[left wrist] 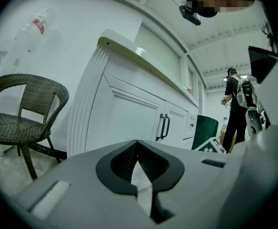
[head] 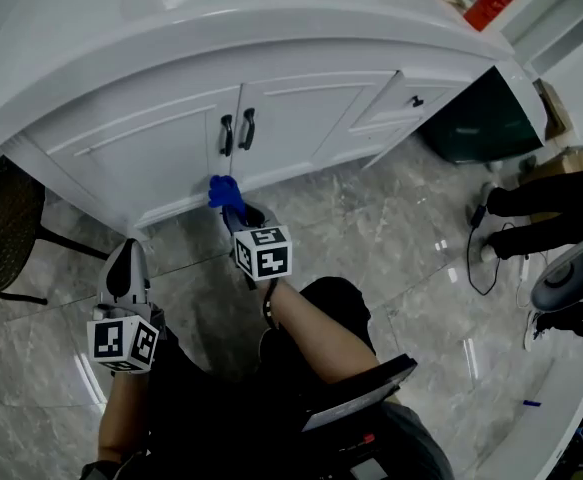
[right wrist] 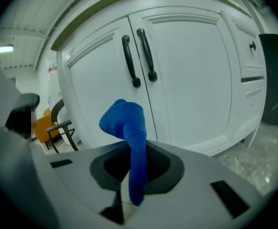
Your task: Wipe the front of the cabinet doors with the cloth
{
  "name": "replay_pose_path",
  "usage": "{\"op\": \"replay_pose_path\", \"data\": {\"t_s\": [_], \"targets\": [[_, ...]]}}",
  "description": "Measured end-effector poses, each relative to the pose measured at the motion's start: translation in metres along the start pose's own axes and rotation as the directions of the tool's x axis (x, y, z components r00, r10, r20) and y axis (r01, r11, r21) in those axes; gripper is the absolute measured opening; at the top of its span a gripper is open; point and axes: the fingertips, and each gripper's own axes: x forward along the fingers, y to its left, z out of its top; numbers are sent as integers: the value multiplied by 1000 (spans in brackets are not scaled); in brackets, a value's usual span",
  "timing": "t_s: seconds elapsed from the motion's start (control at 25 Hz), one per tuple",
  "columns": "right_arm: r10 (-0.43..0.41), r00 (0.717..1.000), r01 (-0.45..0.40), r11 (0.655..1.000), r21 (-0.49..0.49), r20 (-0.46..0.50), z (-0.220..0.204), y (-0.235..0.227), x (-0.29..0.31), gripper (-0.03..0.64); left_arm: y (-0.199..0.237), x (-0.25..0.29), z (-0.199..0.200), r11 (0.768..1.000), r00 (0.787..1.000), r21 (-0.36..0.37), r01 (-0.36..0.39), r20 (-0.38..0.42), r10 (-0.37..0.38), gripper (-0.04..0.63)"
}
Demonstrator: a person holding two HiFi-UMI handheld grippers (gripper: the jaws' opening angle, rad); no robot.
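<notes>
The right gripper (right wrist: 137, 149) is clamped on the blue cloth (right wrist: 128, 125). A strip of the cloth runs down between the jaws, and a rounded bunch sticks out beyond the tips. In the head view the cloth sits at the centre of the frame, in front of the lower edge of the cabinet doors (head: 306, 118), just under the two black handles (head: 237, 131) at the seam where the doors meet. Whether it touches the white panel cannot be told. In the right gripper view the bunch shows before the left-hand door, below the handles.

The left gripper (head: 123, 265) is at the lower left of the head view, over the grey marbled floor (head: 391, 238) and well apart from the doors. Its jaws are pressed together with nothing between them. It points toward the cabinet's left corner.

The white worktop (head: 171, 28) spans the top of the head view above the doors. A dark wicker chair (head: 6, 223) stands at the left edge beside the cabinet. A dark green bin (head: 476, 123) stands at the upper right, past a drawer with a black knob (head: 416, 100).
</notes>
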Motion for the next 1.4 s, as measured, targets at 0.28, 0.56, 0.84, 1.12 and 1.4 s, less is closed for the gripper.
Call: {"op": "replay_pose_path", "data": {"t_s": [0.28, 0.56, 0.84, 1.12, 1.4], "targets": [[162, 961, -148, 986, -76, 226, 104, 42, -80, 49, 6, -12, 15, 999, 1000, 51, -12, 17, 11, 3], [154, 901, -112, 986, -126, 404, 233, 14, -119, 49, 21, -18, 48, 988, 996, 138, -71, 65, 63, 3], [179, 894, -151, 984, -100, 410, 247, 3, -112, 49, 16, -25, 60, 994, 995, 84, -66, 84, 59, 3], [113, 909, -51, 986, -160, 401, 244, -38, -96, 49, 15, -28, 53, 989, 994, 107, -101, 54, 95, 3], [-2, 903, 25, 999, -48, 429, 248, -117, -114, 49, 16, -19, 46, 981, 989, 130, -146, 36, 143, 3]]}}
